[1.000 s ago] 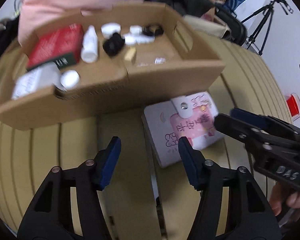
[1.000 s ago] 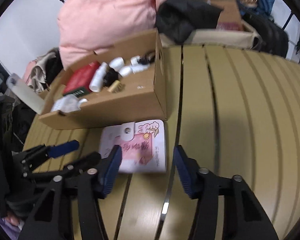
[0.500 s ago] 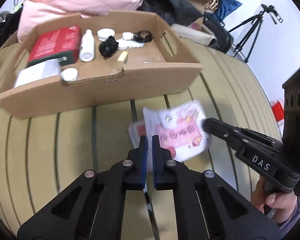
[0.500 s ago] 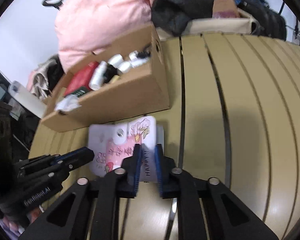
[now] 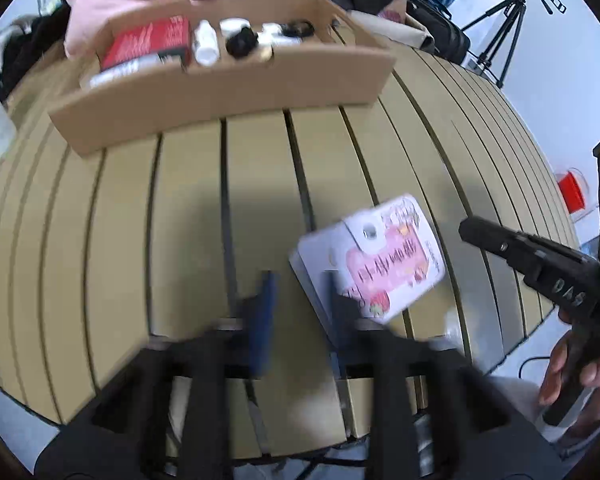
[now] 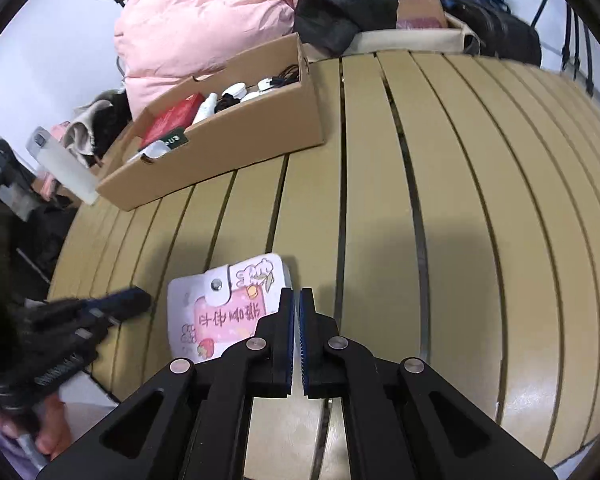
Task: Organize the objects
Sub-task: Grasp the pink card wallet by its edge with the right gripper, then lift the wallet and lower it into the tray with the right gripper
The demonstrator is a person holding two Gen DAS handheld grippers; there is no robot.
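Here, one card wallet, left hand-held gripper apart, right hand-held gripper nearly together.

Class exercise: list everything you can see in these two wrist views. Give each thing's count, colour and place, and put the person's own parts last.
Table: one, tan slats, under everything.
Cardboard box: one, brown, far left on the table, open-topped.
Red box: one, red, inside the cardboard box.
White bottle: one, white, inside the box beside the red box.
Card wallet: one, white with pink panel and snap flap, lying near the table's front edge.
Pink jacket: one, pink, behind the box.
Tripod: one, black, by the wall.
Left gripper: black, blue pads, jaws apart, blurred.
Right gripper: black, blue pads, jaws nearly together, empty.
Hand: one, on the right gripper's handle.
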